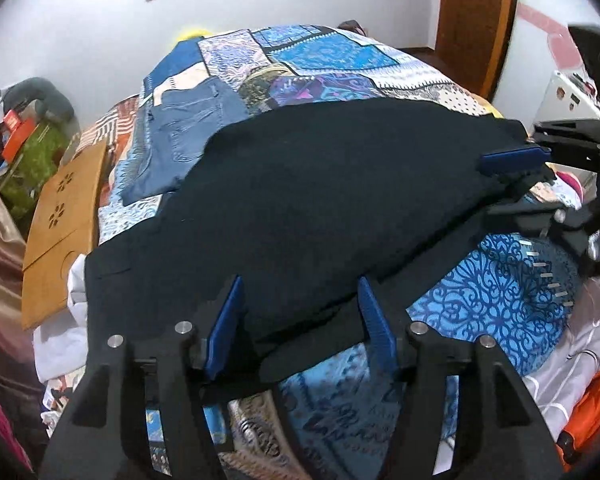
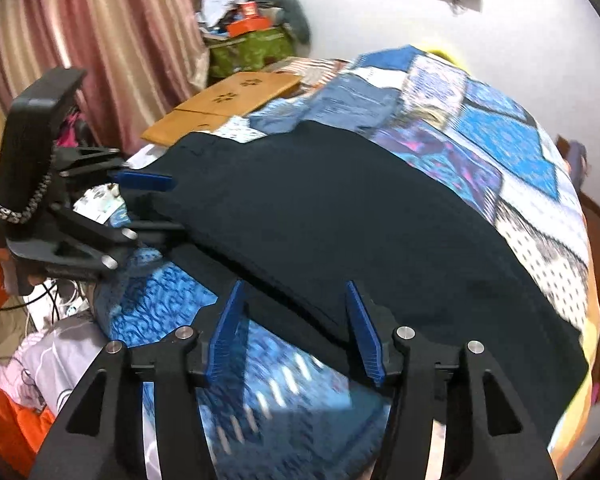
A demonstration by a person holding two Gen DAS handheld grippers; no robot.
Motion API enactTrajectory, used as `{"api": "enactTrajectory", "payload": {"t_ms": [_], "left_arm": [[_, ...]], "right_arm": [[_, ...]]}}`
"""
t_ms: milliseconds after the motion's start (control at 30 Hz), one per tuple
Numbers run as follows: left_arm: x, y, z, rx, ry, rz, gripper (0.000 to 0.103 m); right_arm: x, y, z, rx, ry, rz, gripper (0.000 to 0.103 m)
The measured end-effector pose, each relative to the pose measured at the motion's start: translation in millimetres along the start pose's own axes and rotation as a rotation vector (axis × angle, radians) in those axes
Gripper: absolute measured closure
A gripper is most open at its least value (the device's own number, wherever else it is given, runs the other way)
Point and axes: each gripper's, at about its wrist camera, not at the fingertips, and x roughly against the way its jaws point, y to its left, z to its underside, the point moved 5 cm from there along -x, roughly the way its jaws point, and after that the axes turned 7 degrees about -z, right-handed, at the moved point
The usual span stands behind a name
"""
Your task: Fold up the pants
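Dark navy pants point(image 1: 308, 184) lie flat across the patchwork bedspread point(image 1: 332, 60), folded lengthwise. My left gripper point(image 1: 300, 284) is open, its blue pads straddling the pants' near edge at one end. My right gripper point(image 2: 294, 288) is open too, its pads over the near edge at the other end. The pants show in the right wrist view point(image 2: 360, 216) as well. Each gripper shows in the other's view: the right one point(image 1: 512, 160) at the far right, the left one point(image 2: 144, 182) at the left. Neither holds cloth.
Folded blue jeans point(image 1: 188, 136) lie on the bed beyond the dark pants. A wooden lap board point(image 1: 64, 224) leans at the bed's left side. Clutter and a green bag point(image 1: 40, 152) sit by the curtain point(image 2: 100, 40). Orange and white clothes point(image 1: 580, 360) lie at the near edge.
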Motion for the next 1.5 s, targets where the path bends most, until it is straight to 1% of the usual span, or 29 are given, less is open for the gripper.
{"api": "enactTrajectory", "payload": {"t_ms": [100, 167, 200, 233, 267, 300, 367, 400, 467, 533, 600, 633, 700, 733, 800, 833, 933, 1000, 1100, 1167, 1233, 1333, 1433, 1500], "left_arm": [[-2, -6, -3, -0.006, -0.01, 0.013, 0.045], [-4, -6, -6, 0.001, -0.015, 0.031, 0.06], [-4, -8, -7, 0.002, -0.017, 0.028, 0.062], [-3, -10, -8, 0.002, -0.024, 0.012, 0.067], [-1, -10, -8, -0.002, -0.036, 0.0, 0.074], [1, -12, -9, -0.005, -0.042, 0.0, 0.077], [6, -13, -8, -0.01, -0.051, -0.005, 0.088], [8, -14, -9, -0.012, -0.054, -0.007, 0.091], [12, -15, -8, -0.012, -0.058, 0.0, 0.093], [16, -14, -5, 0.001, -0.054, 0.026, 0.094], [15, -13, -1, 0.027, -0.036, 0.061, 0.093], [12, -14, 2, 0.036, -0.021, 0.076, 0.093], [7, -16, 7, 0.044, 0.003, 0.087, 0.093], [8, -16, 8, 0.049, 0.0, 0.085, 0.093], [13, -16, 7, 0.048, 0.001, 0.083, 0.09], [17, -16, 6, 0.042, -0.004, 0.086, 0.085], [31, -12, -1, 0.049, -0.026, 0.092, 0.072], [41, -7, -9, 0.071, -0.046, 0.101, 0.069], [51, 3, -27, 0.124, -0.071, 0.106, 0.063], [50, 11, -42, 0.153, -0.083, 0.086, 0.056], [43, 16, -56, 0.174, -0.081, 0.041, 0.051], [21, 19, -70, 0.202, -0.049, 0.004, 0.048], [-8, 14, -78, 0.23, 0.015, 0.007, 0.048], [-29, 4, -79, 0.226, 0.062, 0.014, 0.048]], "right_arm": [[-15, 6, -5, 0.049, -0.002, 0.026, 0.054], [-23, 5, -6, 0.05, 0.004, 0.018, 0.054], [-25, 4, -7, 0.045, 0.007, 0.006, 0.064], [-26, 4, -7, 0.04, 0.001, -0.004, 0.076], [-26, 4, -8, 0.037, -0.001, -0.01, 0.08], [-25, 4, -8, 0.03, -0.005, -0.021, 0.085], [-20, 6, -9, 0.024, -0.022, -0.035, 0.09], [-17, 8, -9, 0.029, -0.031, -0.038, 0.092], [-11, 14, -8, 0.039, -0.042, -0.05, 0.093], [-9, 18, -6, 0.038, -0.036, -0.063, 0.093], [-11, 19, -2, 0.029, -0.027, -0.069, 0.092], [-14, 19, 1, 0.019, -0.008, -0.077, 0.091], [-18, 17, 6, -0.003, 0.012, -0.08, 0.085], [-17, 16, 7, -0.017, 0.007, -0.082, 0.082], [-9, 12, 9, -0.047, -0.002, -0.083, 0.067], [-5, 9, 9, -0.056, -0.013, -0.072, 0.064], [17, -7, 11, -0.088, -0.056, -0.029, 0.062], [35, -27, 15, -0.13, -0.09, 0.007, 0.059], [64, -68, 27, -0.22, -0.141, 0.088, 0.058], [80, -97, 36, -0.271, -0.16, 0.144, 0.058], [92, -121, 46, -0.312, -0.169, 0.203, 0.058], [109, -165, 66, -0.392, -0.178, 0.283, 0.058], [117, -201, 85, -0.47, -0.173, 0.344, 0.058], [117, -222, 96, -0.518, -0.169, 0.363, 0.058]]}}
